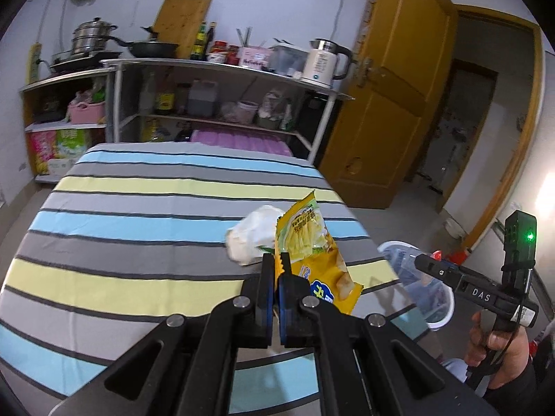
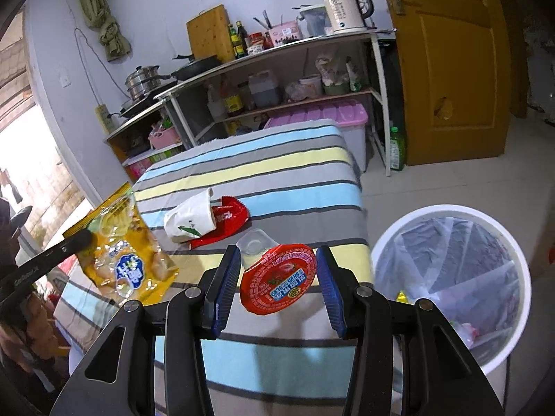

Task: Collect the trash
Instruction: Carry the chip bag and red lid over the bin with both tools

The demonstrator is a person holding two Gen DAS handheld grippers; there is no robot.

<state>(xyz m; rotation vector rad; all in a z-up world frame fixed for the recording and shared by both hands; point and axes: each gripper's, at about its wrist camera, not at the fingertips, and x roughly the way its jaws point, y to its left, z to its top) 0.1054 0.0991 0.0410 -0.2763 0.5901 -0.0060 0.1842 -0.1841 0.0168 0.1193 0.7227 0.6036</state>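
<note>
My left gripper (image 1: 276, 260) is shut on the edge of a yellow snack bag (image 1: 312, 242), which hangs in the air over the striped table (image 1: 138, 208). The right wrist view shows that bag (image 2: 128, 260) at the left, pinched by the left gripper (image 2: 85, 239). Between the blue pads of my right gripper (image 2: 277, 277) sits a clear jelly cup with a red lid (image 2: 277, 279), gripped and off the table. A white paper packet (image 2: 189, 218) and a red wrapper (image 2: 229, 222) lie on the cloth. A white bin (image 2: 447, 210) with a clear liner stands beside the table to the right.
Behind the table a metal shelf (image 1: 225, 66) carries a kettle (image 1: 322, 64), pots, bottles and a cutting board. A pink-lidded storage box (image 2: 333, 114) sits under it. A yellow wooden door (image 1: 392, 104) stands open at the right. A person's hand (image 1: 496, 343) holds the right gripper.
</note>
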